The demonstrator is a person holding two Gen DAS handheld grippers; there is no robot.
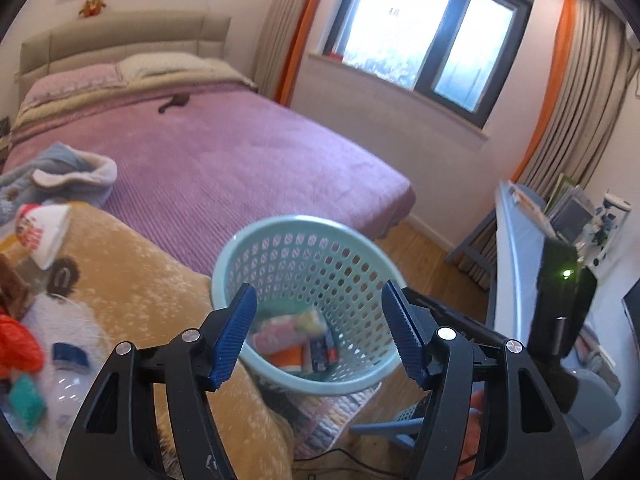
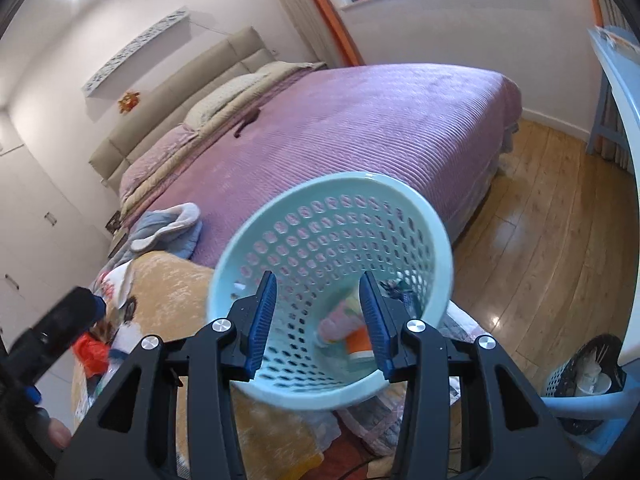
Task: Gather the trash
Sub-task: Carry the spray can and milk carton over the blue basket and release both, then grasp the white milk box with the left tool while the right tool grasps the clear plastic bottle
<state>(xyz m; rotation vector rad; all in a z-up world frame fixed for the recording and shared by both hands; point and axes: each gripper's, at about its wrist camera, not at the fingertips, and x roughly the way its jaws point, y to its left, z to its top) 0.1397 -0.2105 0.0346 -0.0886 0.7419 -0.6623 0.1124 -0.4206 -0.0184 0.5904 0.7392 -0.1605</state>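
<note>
Left wrist: wastebasket (image 1: 308, 300) beyond released left tongs (image 1: 320, 336), trash (image 1: 296, 340) inside.

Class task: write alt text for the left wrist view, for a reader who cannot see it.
An open left claw hovers over a pale green mesh basket holding colourful wrappers. A purple-covered bed lies behind, with more litter at the left.

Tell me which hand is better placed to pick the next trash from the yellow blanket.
Left. The left tool is open and empty, and the plastic bottle and red bag lie on its side. The right tool sits farther away, over the basket.
</note>
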